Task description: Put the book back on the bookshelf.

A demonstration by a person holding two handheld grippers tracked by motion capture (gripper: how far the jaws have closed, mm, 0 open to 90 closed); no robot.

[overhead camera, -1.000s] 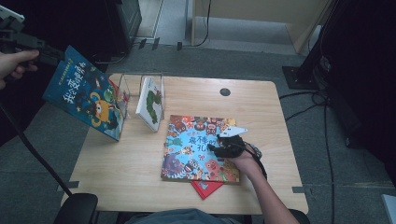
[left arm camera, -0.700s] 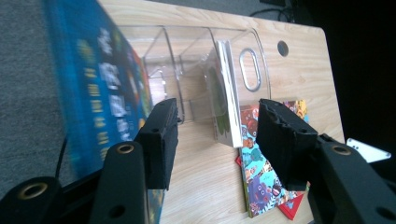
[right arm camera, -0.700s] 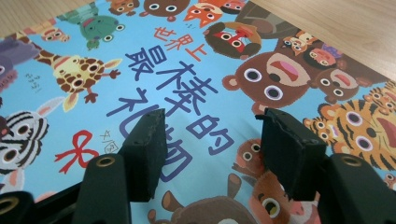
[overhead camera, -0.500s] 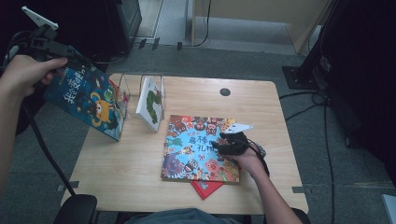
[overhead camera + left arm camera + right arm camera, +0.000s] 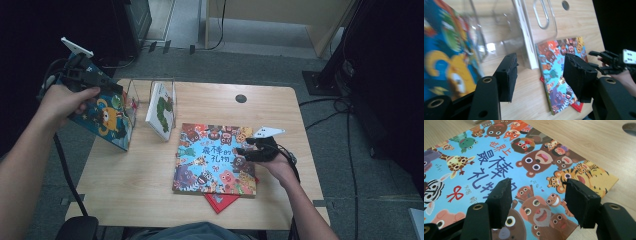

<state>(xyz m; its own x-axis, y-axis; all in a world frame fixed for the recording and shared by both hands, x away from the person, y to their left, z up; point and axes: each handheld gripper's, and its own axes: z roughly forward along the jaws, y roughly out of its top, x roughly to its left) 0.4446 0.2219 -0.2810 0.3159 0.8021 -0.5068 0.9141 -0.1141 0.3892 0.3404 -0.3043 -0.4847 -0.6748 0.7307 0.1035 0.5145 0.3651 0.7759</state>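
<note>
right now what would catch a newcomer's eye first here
The big animal picture book lying flat at the table's middle, with the right gripper open over its right edge. At the left, a blue monster-cover book leans against a clear rack, with the left gripper open above it.

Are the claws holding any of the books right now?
No. The left claw is open beside the standing blue book; the right claw is open over the animal book.

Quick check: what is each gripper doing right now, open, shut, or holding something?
Left gripper: open, jaws have just been opening, nothing between them, beside the blue book.
Right gripper: open, holding nothing, above the animal book.
</note>
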